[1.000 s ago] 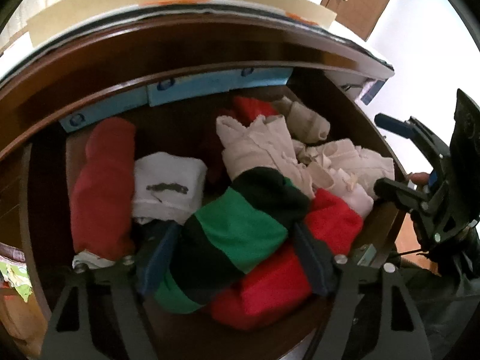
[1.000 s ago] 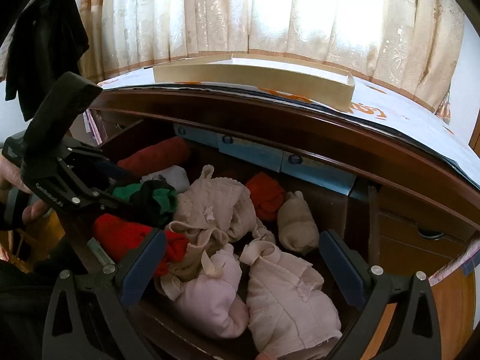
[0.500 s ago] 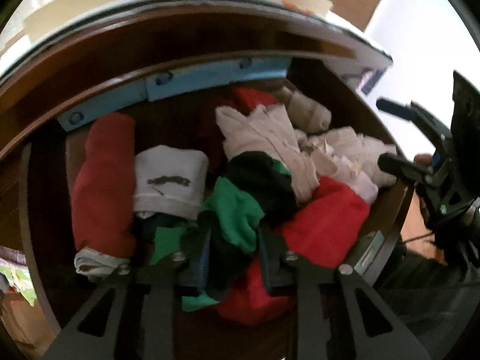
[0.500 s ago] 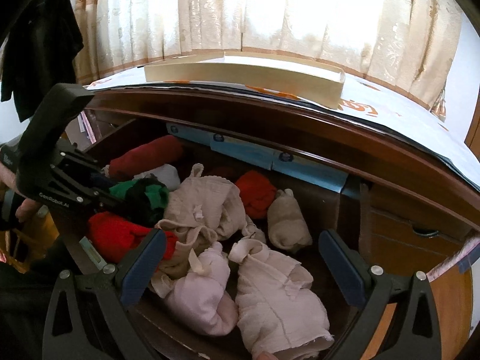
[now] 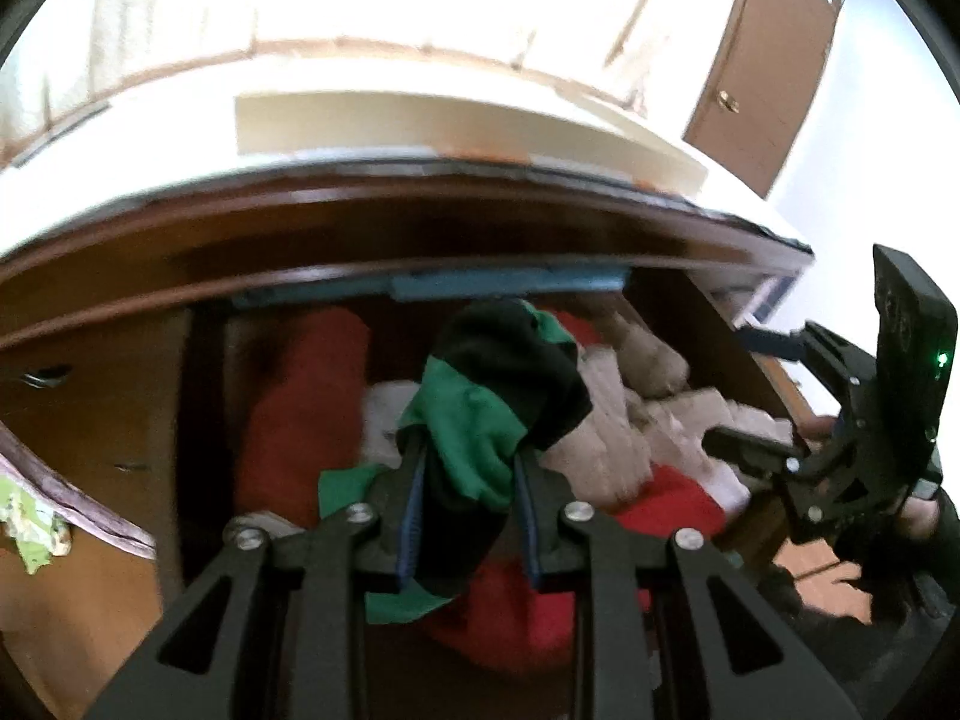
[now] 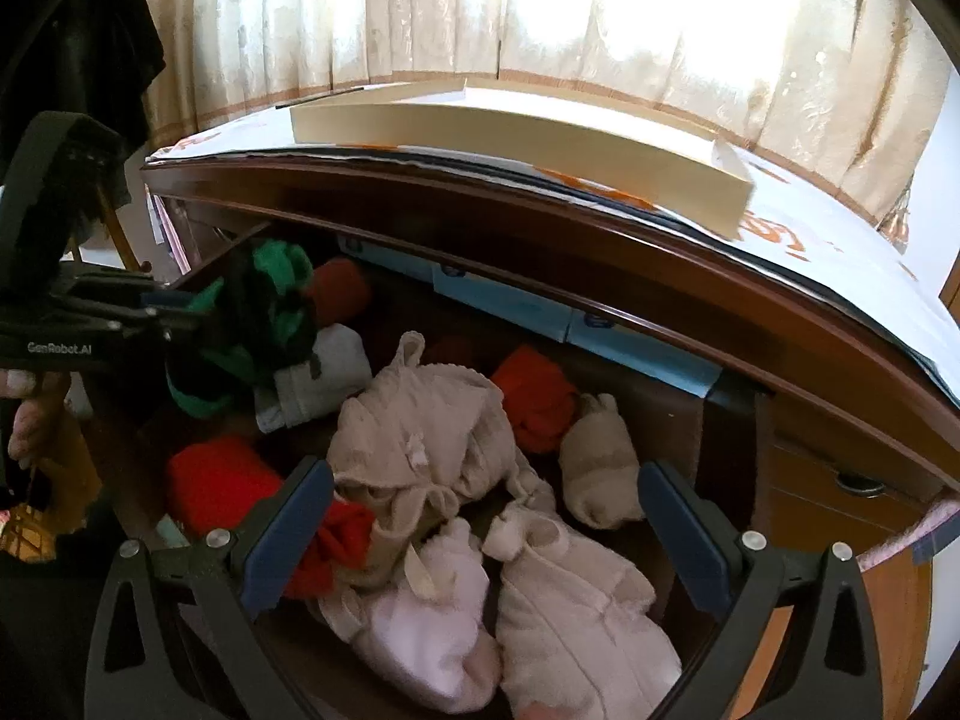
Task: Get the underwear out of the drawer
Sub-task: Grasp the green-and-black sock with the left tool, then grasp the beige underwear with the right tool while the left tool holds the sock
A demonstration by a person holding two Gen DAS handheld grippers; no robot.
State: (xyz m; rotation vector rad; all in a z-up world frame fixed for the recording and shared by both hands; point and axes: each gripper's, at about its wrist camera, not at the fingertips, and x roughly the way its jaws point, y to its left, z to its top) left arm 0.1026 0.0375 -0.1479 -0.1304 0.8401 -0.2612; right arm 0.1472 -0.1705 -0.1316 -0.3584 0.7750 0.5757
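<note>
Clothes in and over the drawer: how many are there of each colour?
Red bundles: 3
Beige bundles: 3
Pink bundle: 1
White-grey bundle: 1
Green-and-black underwear: 1
Total: 9, as far as the pile shows.

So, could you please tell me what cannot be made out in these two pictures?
- Left wrist view: motion blur smears the open wooden drawer; the green-and-black cloth garment hides what lies behind it.
- Right wrist view: the drawer's front is cut off by the picture's lower edge and the right hand-held gripper.
</note>
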